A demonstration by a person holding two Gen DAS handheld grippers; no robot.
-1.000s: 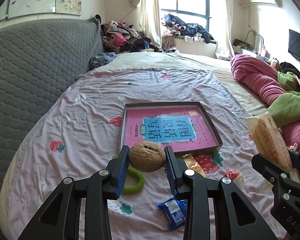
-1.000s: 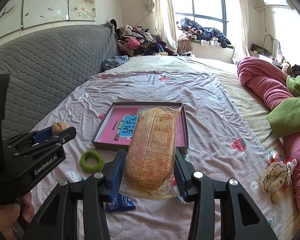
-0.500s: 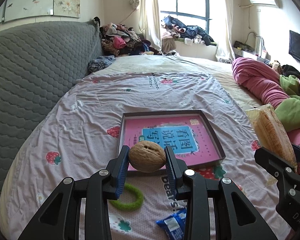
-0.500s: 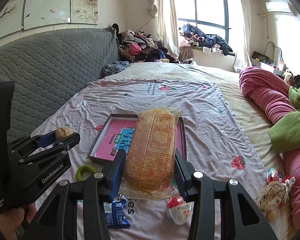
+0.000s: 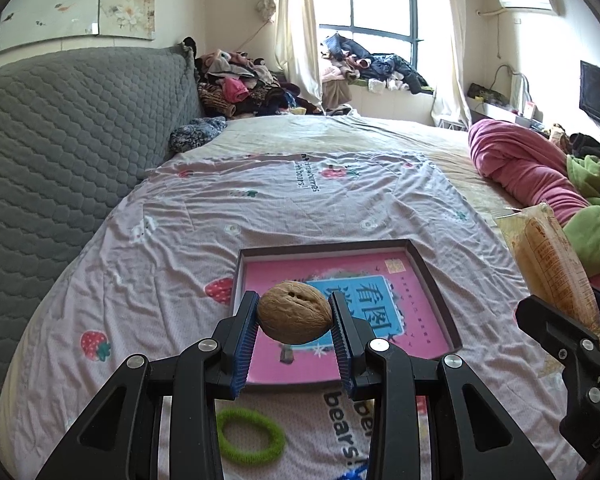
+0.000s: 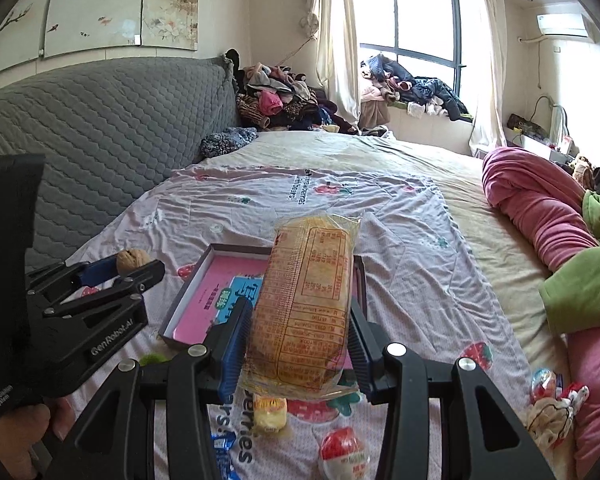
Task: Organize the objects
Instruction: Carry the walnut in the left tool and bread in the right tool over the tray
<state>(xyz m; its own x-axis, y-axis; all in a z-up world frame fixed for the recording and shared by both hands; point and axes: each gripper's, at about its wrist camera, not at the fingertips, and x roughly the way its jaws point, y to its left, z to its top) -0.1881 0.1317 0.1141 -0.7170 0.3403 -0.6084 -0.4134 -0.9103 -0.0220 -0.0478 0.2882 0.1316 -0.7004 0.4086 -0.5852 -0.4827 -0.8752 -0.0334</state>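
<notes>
We grip a walnut [image 5: 294,317] tight in our left hand-held gripper [image 5: 294,336] above the near edge of the shallow box [image 5: 436,280] on the bed [image 5: 160,240]. Our right hand-held gripper [image 6: 298,350] clamps a wrapped bread loaf [image 6: 306,300], held over the same box.

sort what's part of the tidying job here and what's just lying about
Job: walnut in left gripper, bread pack in right gripper, tray, hair tie, egg toy.
Lying about: pink blanket, clothes pile.

Both wrist views look downward, sharing the tray [image 5: 432,280]
</notes>
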